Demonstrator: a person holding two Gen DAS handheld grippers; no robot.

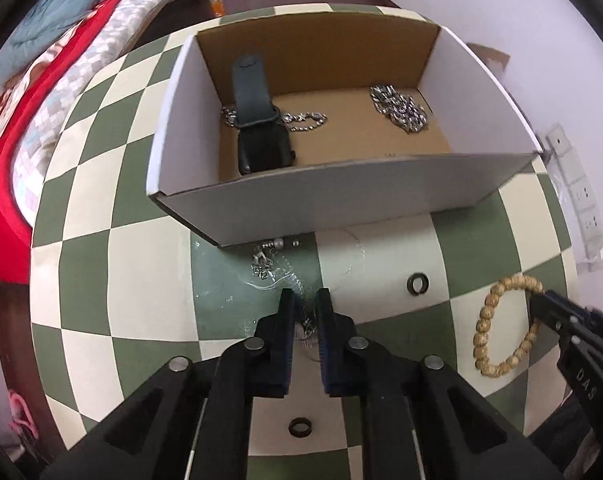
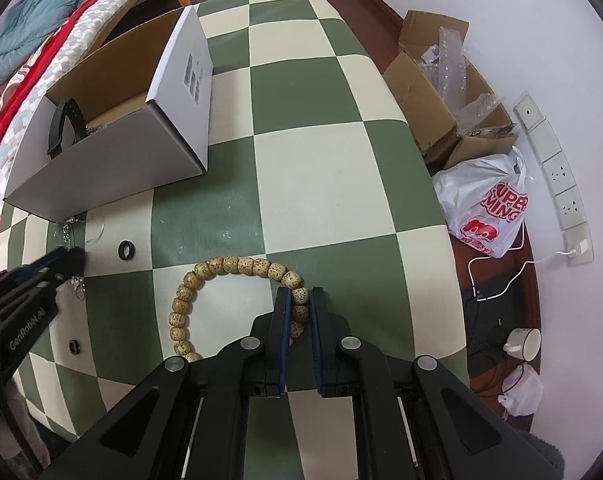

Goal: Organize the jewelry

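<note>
An open white cardboard box (image 1: 341, 192) holds a black watch (image 1: 257, 120) and two silver chains (image 1: 401, 108). In front of it a thin silver chain in a clear bag (image 1: 269, 268) lies on the checked table. My left gripper (image 1: 304, 300) is closed down on the bag's near end. A wooden bead bracelet (image 2: 229, 268) lies to the right. My right gripper (image 2: 300, 296) is shut on one of its beads; it also shows in the left wrist view (image 1: 541, 300). Two dark rings (image 1: 417, 282) (image 1: 300, 427) lie on the table.
A bed with a red cover (image 1: 5, 168) runs along the table's left side. On the floor to the right are cardboard boxes (image 2: 433, 92), a white plastic bag (image 2: 489, 208), a cup (image 2: 523, 342) and cables. Wall sockets (image 2: 557, 176) sit on the right.
</note>
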